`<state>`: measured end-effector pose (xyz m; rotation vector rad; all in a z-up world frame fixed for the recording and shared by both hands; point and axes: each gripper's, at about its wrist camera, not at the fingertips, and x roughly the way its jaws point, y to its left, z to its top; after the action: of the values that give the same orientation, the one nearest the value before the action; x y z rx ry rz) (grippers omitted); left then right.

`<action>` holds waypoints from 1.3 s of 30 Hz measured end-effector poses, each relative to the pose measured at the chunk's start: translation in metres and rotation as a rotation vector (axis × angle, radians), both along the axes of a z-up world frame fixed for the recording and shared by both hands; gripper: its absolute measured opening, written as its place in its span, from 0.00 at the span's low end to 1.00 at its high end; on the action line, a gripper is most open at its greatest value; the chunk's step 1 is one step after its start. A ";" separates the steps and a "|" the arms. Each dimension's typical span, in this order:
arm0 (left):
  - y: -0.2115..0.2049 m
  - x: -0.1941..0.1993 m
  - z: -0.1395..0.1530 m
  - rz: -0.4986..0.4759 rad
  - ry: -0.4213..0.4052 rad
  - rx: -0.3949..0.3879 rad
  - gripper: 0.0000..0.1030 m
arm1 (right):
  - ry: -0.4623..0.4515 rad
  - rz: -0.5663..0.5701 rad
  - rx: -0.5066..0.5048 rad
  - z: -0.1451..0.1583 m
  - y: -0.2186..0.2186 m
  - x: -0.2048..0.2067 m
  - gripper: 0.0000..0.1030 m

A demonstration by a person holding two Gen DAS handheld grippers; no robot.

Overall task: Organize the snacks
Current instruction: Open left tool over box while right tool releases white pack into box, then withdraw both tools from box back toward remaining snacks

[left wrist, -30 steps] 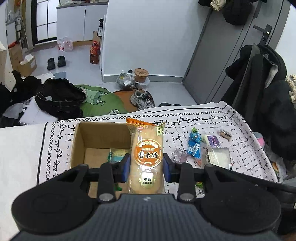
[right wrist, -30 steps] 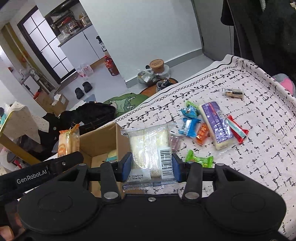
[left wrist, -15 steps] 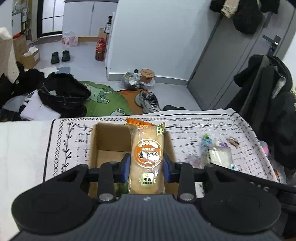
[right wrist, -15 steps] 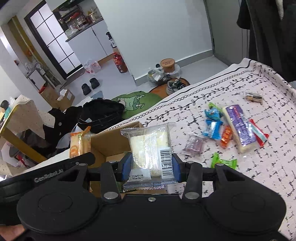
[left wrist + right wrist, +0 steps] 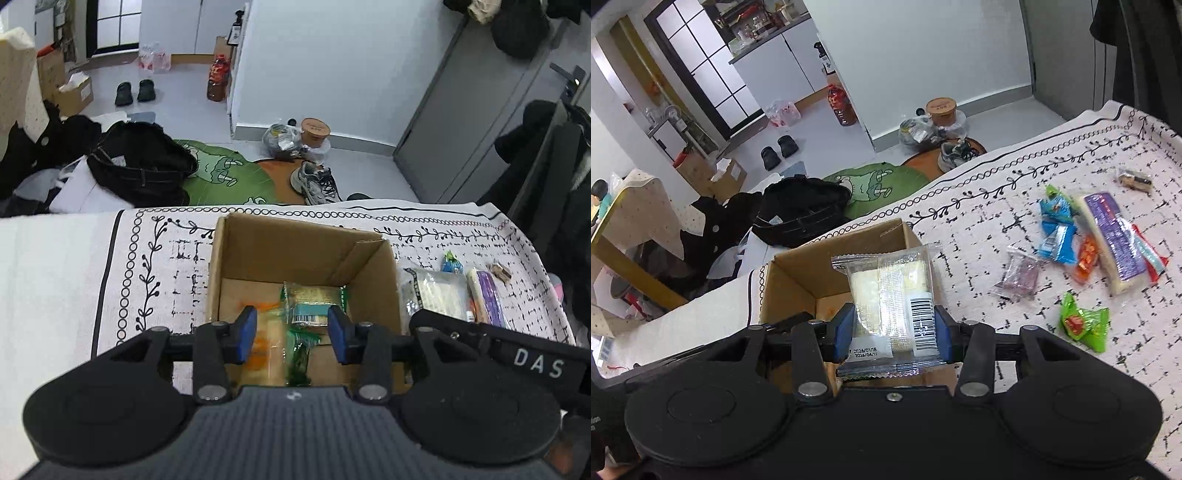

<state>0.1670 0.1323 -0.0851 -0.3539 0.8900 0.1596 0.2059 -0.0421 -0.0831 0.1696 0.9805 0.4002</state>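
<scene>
My left gripper hangs over the box at the centre of its frame, jaws opening, pads touching nothing. Below them an orange pack shows blurred inside the box, toward its lower left; I cannot tell whether it has landed. Beside it, at the box's middle, lies a green pack.

My right gripper is clamped on a clear pack, both blue pads pressed against its sides, barcode facing the camera. The pack stands upright at lower centre of that frame, above the box's right edge.

The rest of the snacks sit on the patterned cloth to the right of the frame: 2 blue packs, a purple bar, a small purple pack, a green candy and, at the far right edge, a small brown sweet. An orange candy lies just beside the purple bar.
</scene>
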 end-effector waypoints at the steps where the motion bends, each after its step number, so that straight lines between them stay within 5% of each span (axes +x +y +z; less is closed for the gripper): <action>1: 0.002 -0.001 0.000 0.003 0.001 0.003 0.43 | 0.006 -0.002 0.005 -0.001 0.001 0.001 0.43; 9: 0.015 -0.005 0.001 0.052 -0.002 0.018 0.61 | -0.014 -0.020 0.028 0.005 -0.003 0.000 0.57; 17: -0.006 -0.002 0.004 -0.012 -0.021 0.044 0.80 | -0.022 -0.086 -0.018 0.007 -0.038 -0.002 0.64; 34: -0.068 0.007 0.011 -0.116 0.022 0.043 0.88 | -0.042 -0.192 -0.054 0.012 -0.125 -0.011 0.77; 39: -0.086 0.009 0.016 -0.147 0.014 0.045 0.88 | -0.068 -0.193 -0.051 0.019 -0.142 -0.012 0.89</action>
<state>0.1757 0.0467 -0.0692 -0.2448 0.9211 0.0468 0.1937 -0.1839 -0.0644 0.2010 0.8980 0.2026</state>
